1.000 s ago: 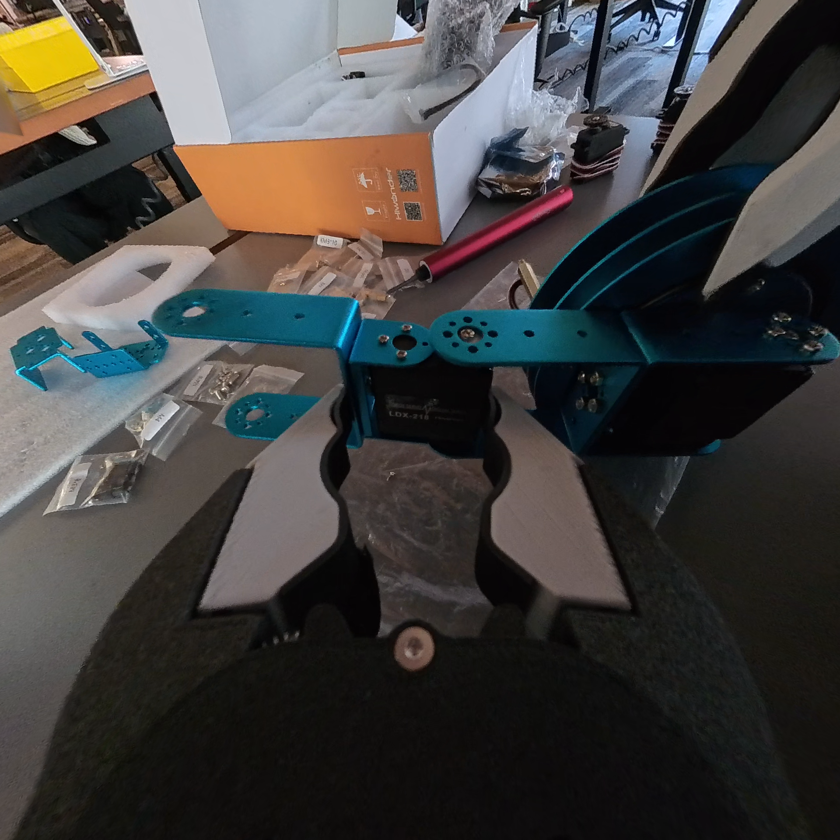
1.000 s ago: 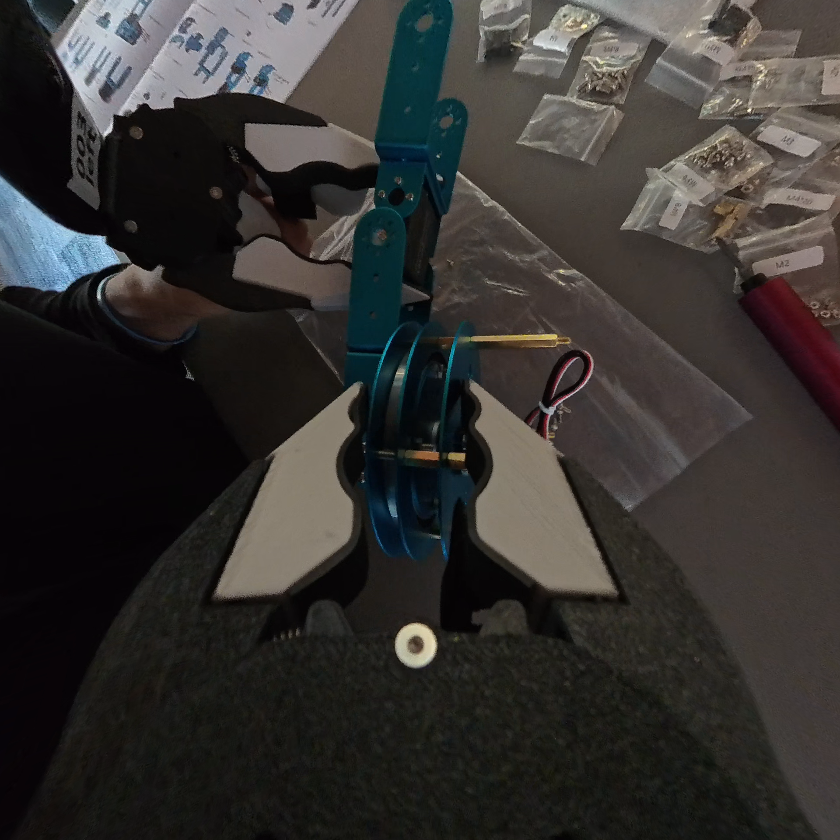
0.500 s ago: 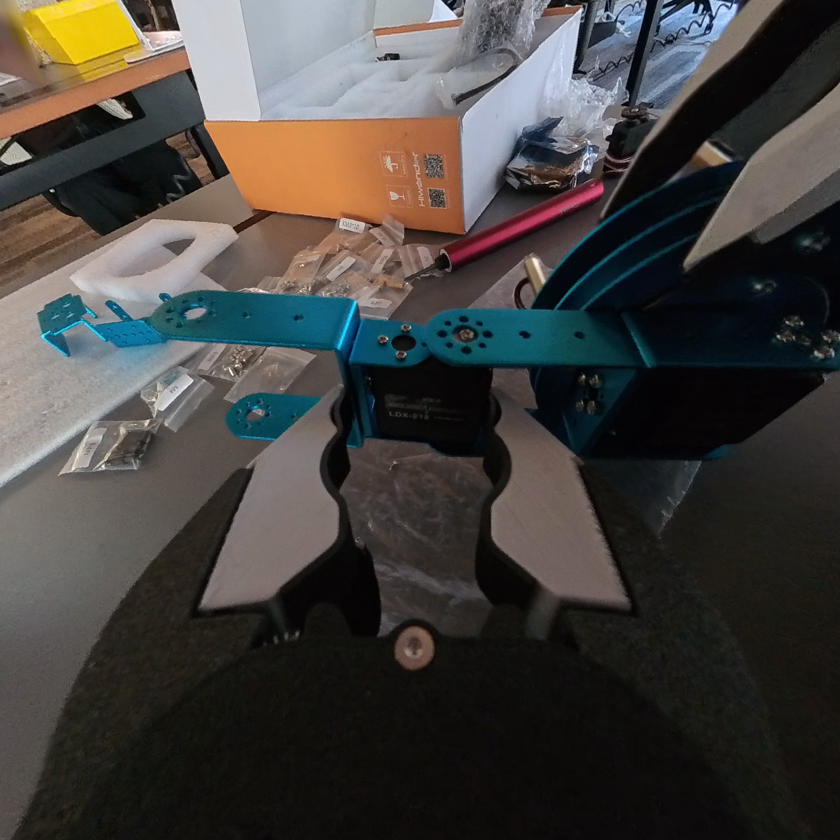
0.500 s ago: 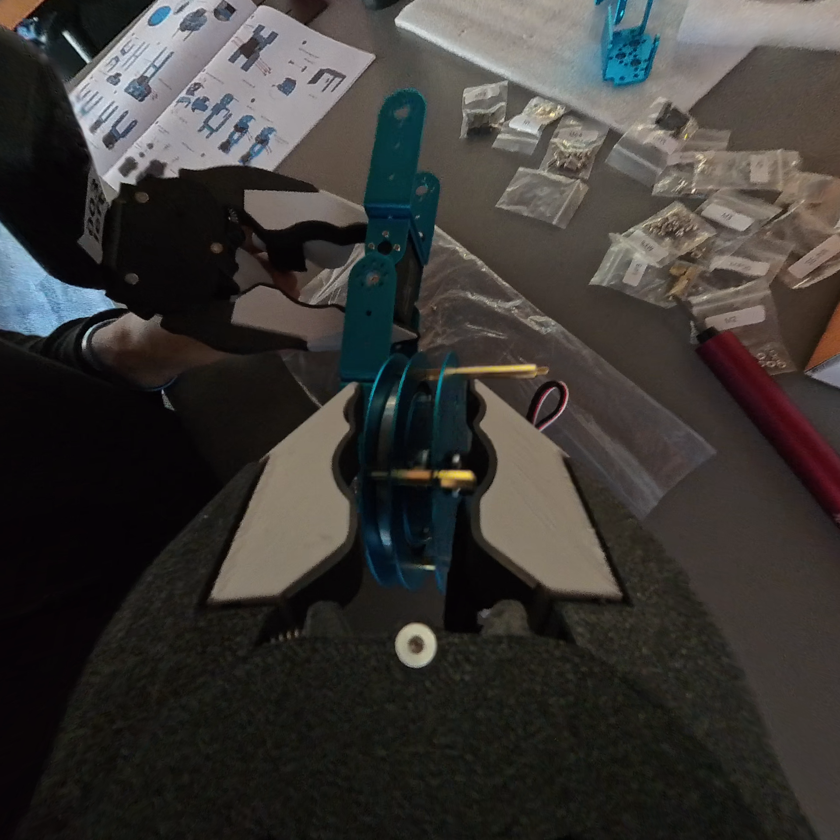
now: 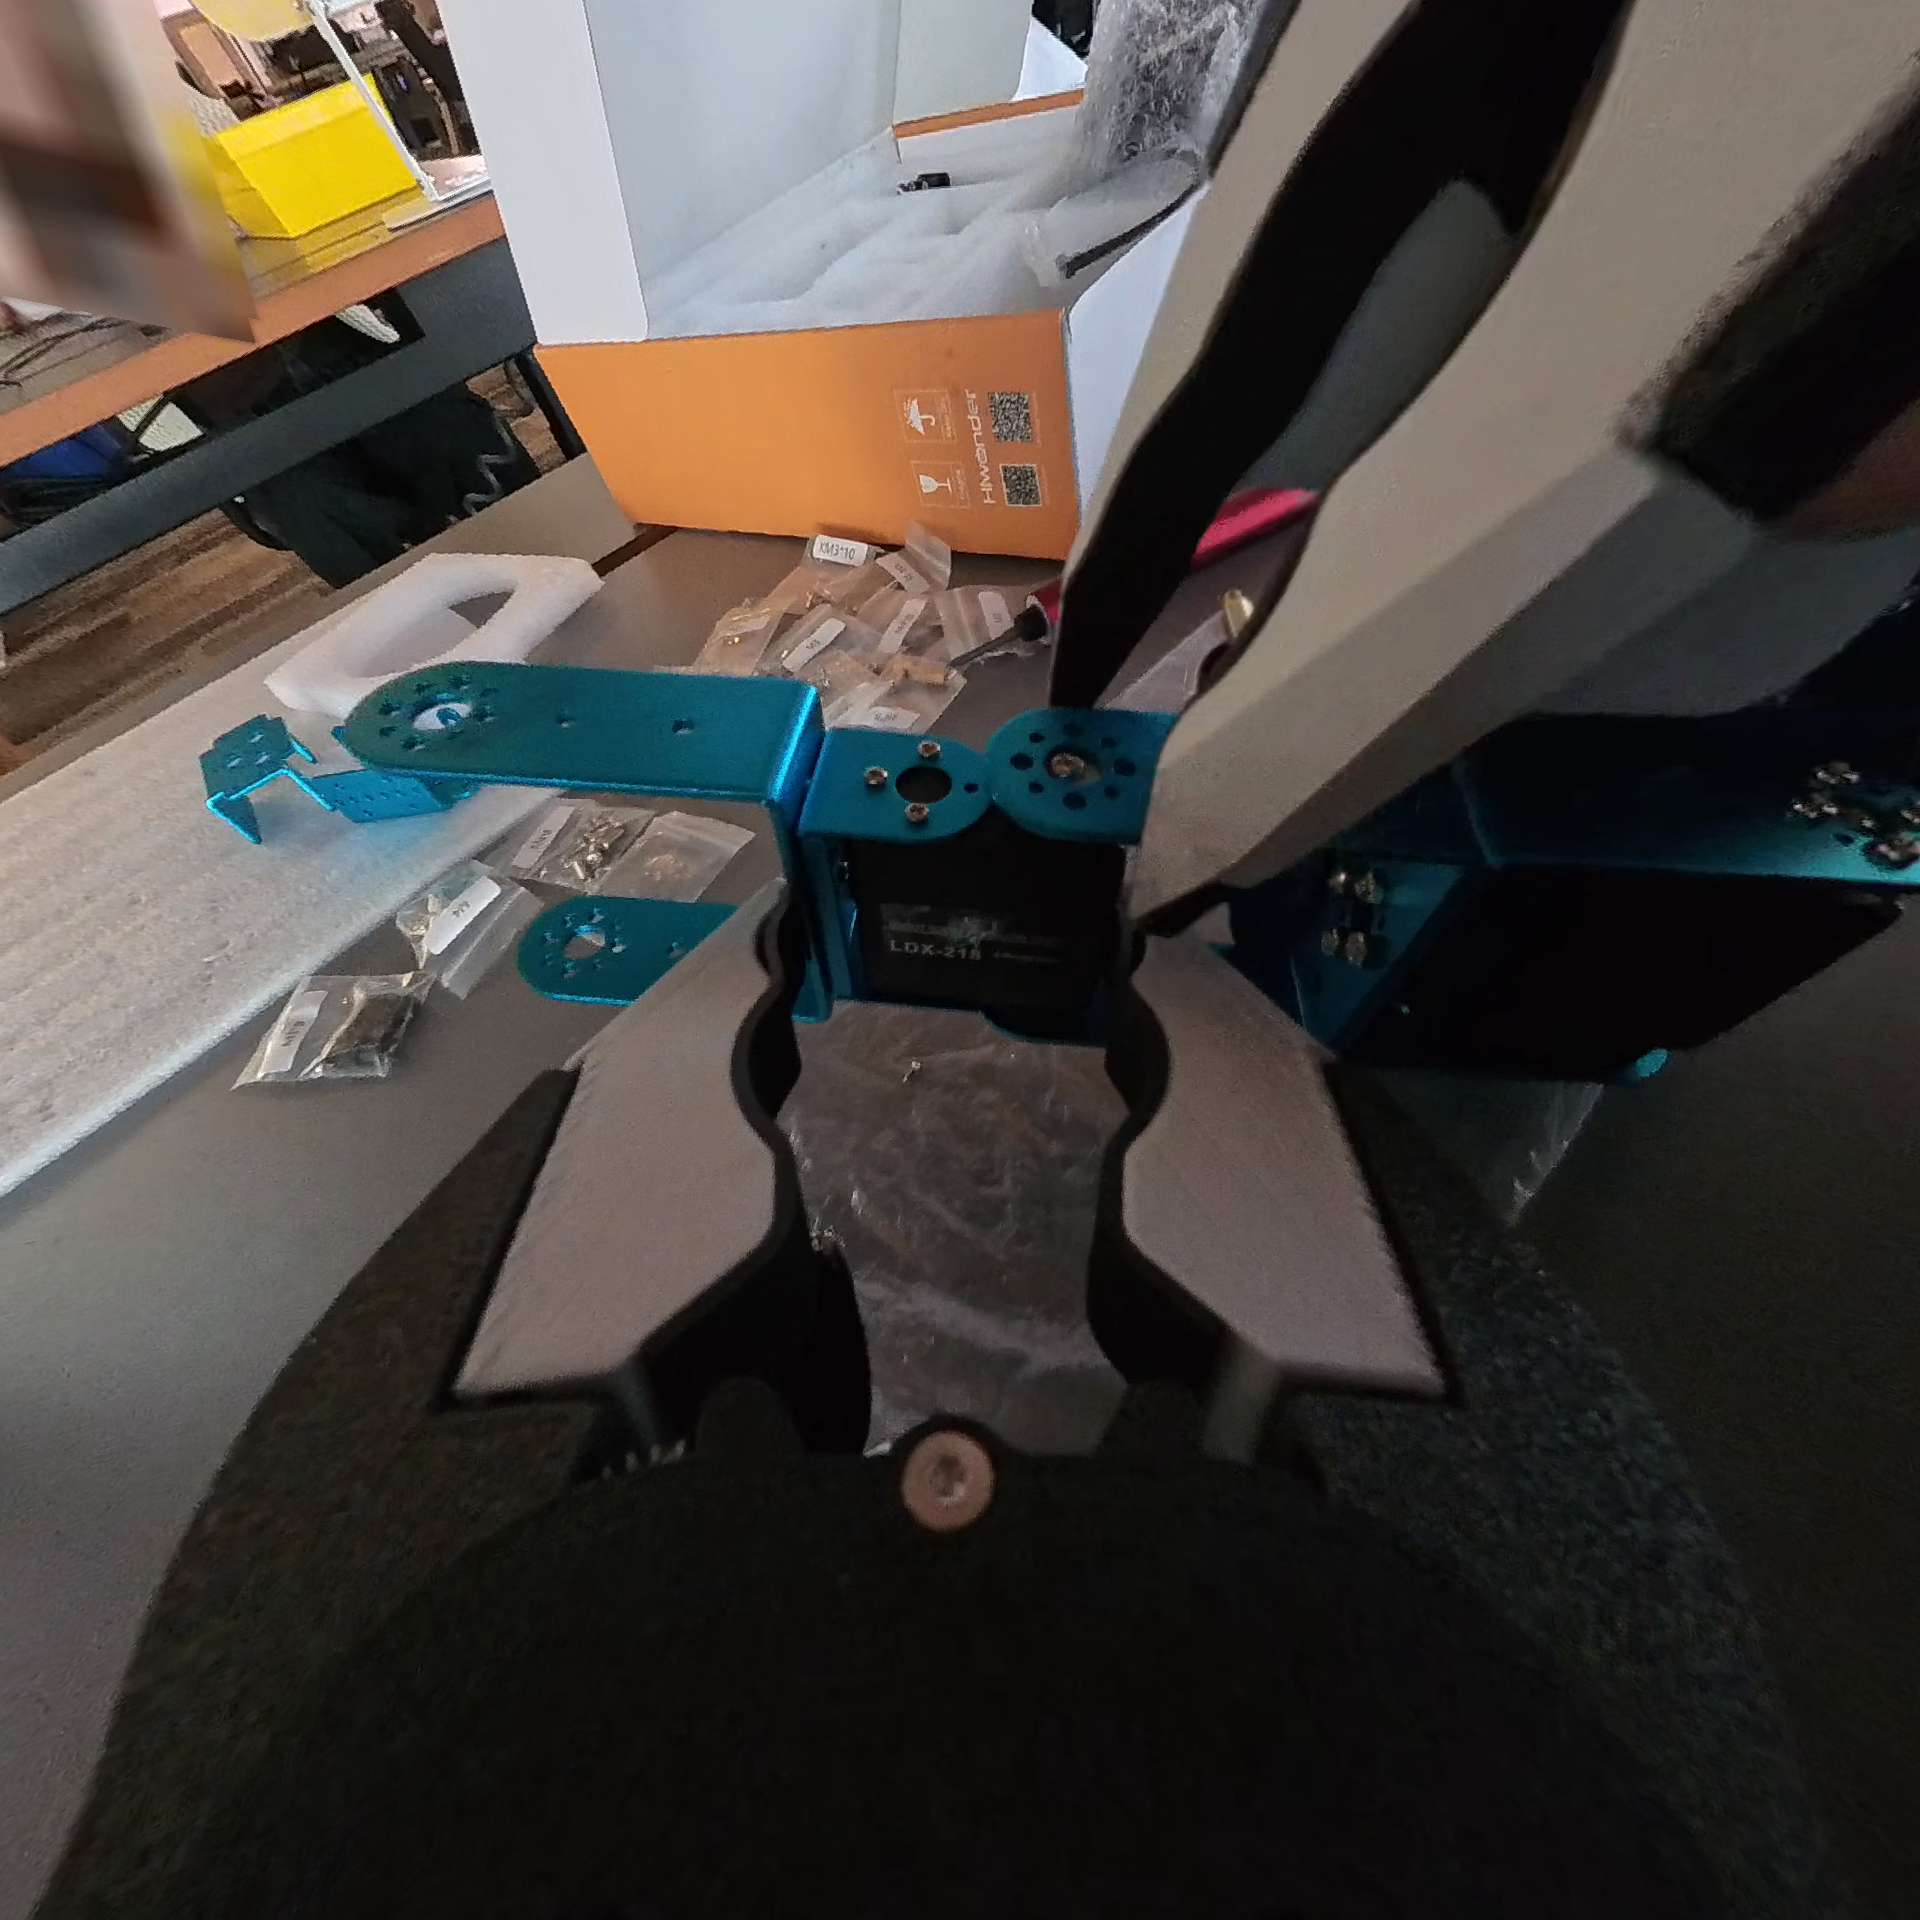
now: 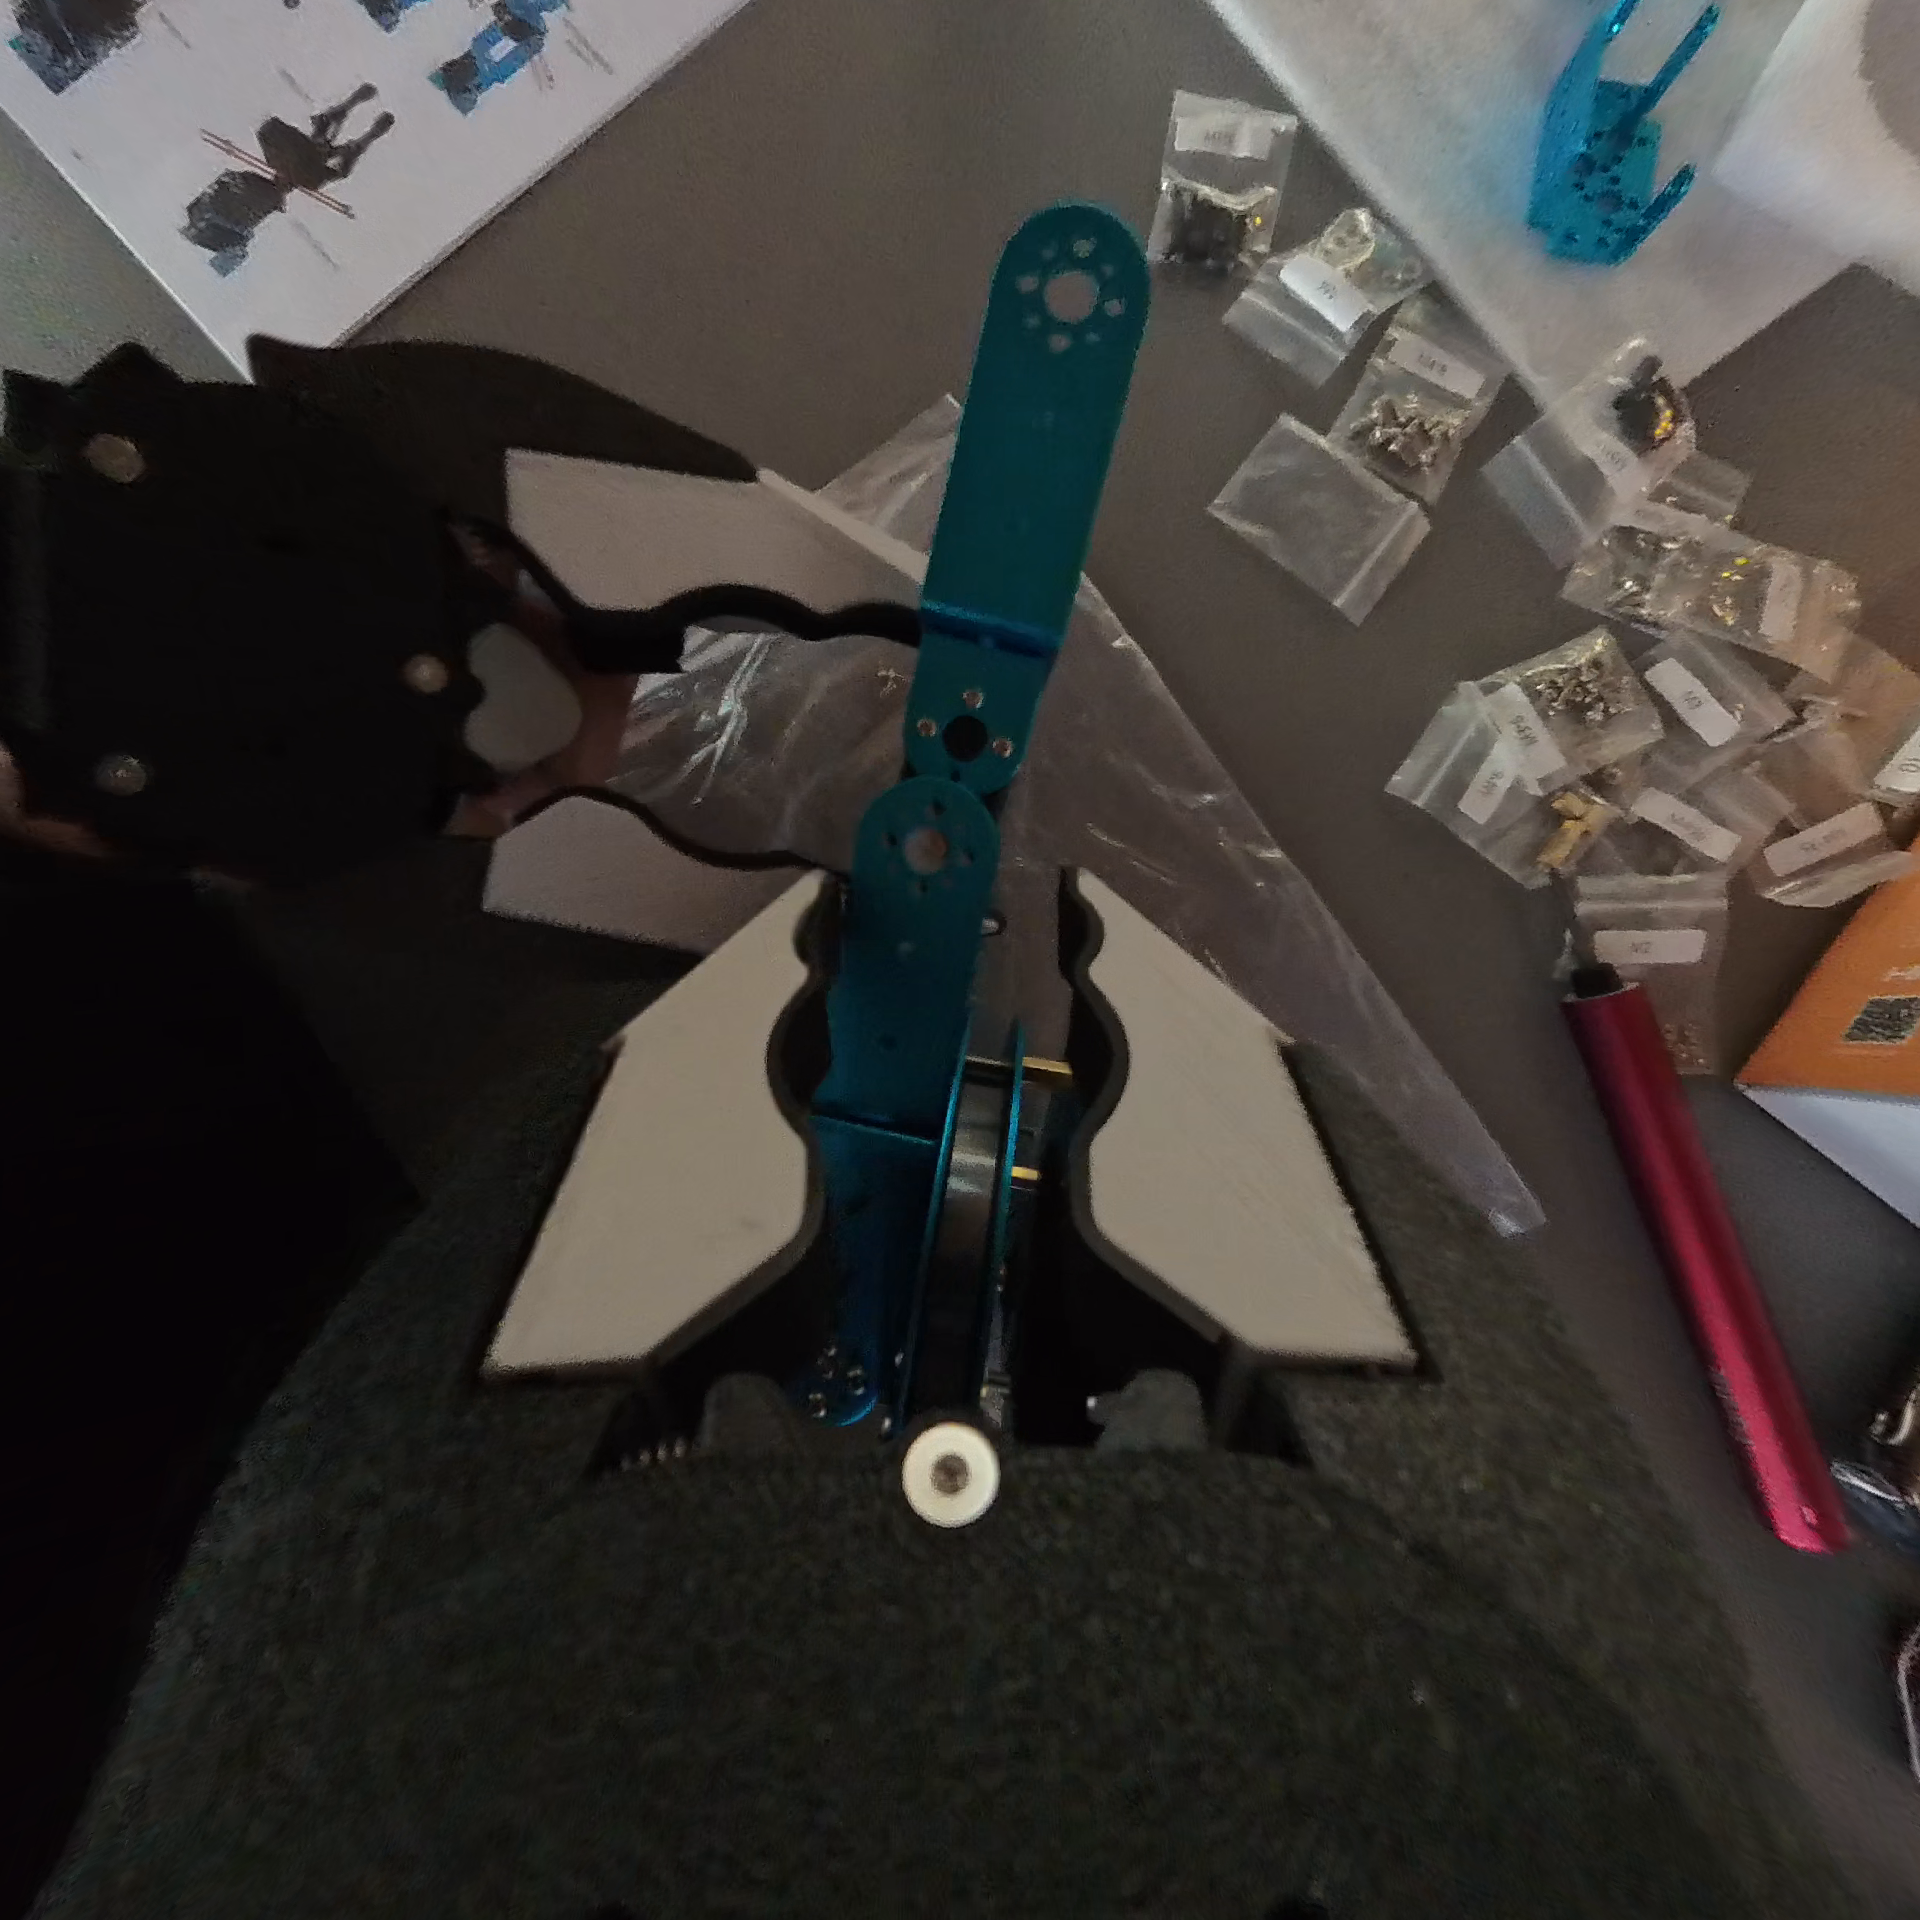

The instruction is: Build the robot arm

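Observation:
A blue metal arm assembly hangs between both grippers above a clear plastic bag (image 5: 935, 1164). My left gripper (image 5: 951, 914) is shut on its black servo (image 5: 977, 940). A long blue bracket (image 5: 582, 727) sticks out to the left of the servo. My right gripper (image 6: 945, 894) is shut on the assembly's other end, with the round blue base (image 6: 982, 1195) and a blue link (image 6: 904, 987) deep between its fingers. The long bracket (image 6: 1039, 436) points away from it. The right gripper (image 5: 1101, 810) looms at the upper right of the left wrist view. The left gripper (image 6: 862, 748) shows at the left of the right wrist view.
An open orange and white box (image 5: 810, 436) stands behind. Several small bags of screws (image 6: 1558, 582) and a red tube (image 6: 1704, 1247) lie on the grey table. Loose blue brackets (image 5: 270, 769) sit on white foam. An instruction sheet (image 6: 312, 156) lies at the far left.
My right gripper has slid forward along the assembly, so the round base now sits deep between its fingers. The right gripper looms much larger in the left wrist view. The left grip on the servo is unchanged.

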Tool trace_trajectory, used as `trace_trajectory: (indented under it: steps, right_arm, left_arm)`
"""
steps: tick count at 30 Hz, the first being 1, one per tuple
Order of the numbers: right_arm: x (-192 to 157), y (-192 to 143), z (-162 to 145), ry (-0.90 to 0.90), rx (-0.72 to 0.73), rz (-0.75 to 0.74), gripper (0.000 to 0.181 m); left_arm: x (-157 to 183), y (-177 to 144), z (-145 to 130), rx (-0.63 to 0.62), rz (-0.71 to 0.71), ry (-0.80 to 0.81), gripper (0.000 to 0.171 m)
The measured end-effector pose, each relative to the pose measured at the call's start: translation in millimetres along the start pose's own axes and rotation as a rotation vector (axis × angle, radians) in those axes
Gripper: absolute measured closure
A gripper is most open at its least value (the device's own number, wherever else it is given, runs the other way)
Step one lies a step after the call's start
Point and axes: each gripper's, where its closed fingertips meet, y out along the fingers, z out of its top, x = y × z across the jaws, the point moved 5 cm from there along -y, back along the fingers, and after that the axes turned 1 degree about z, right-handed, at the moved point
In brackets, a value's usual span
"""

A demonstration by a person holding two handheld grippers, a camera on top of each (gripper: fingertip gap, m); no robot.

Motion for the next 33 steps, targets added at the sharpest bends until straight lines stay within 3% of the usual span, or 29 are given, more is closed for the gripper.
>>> trace_trajectory:
  steps: [6, 12, 15, 20, 22, 25, 30, 33]
  right_arm:
    - [-1.1, 0.3, -1.5, 0.071, 0.01, 0.01, 0.135]
    - [-9.5, -12.0, 12.5, 0.031, 0.073, 0.002, 0.144]
    - [12.2, -36.5, -3.7, 0.035, 0.073, -0.088, 0.145]
    - [59.4, -92.0, -55.3, 0.179, 0.248, -0.108, 0.15]
    - [78.4, -87.0, -86.2, 0.194, 0.225, -0.135, 0.152]
    - [84.1, -57.2, -113.1, 0.17, 0.149, -0.036, 0.15]
    - [97.9, -18.0, -129.0, 0.026, 0.064, 0.097, 0.152]
    - [120.6, -14.3, -129.2, 0.008, 0.104, 0.066, 0.151]
  left_arm:
    - [1.0, -3.4, -1.1, 0.005, 0.017, 0.006, 0.115]
    - [2.7, -5.3, 0.0, 0.017, 0.015, -0.009, 0.115]
    - [4.0, -6.7, 0.9, 0.027, 0.018, 0.01, 0.115]
    - [3.8, -7.4, -0.1, 0.026, 0.016, 0.009, 0.115]
    - [3.4, -7.6, -0.5, 0.029, 0.019, 0.012, 0.115]
    - [4.0, -8.3, -2.1, 0.034, 0.021, 0.036, 0.115]
    - [5.7, -12.2, -0.9, 0.068, 0.022, 0.087, 0.115]
    - [7.2, -13.1, 1.6, 0.093, 0.024, 0.119, 0.115]
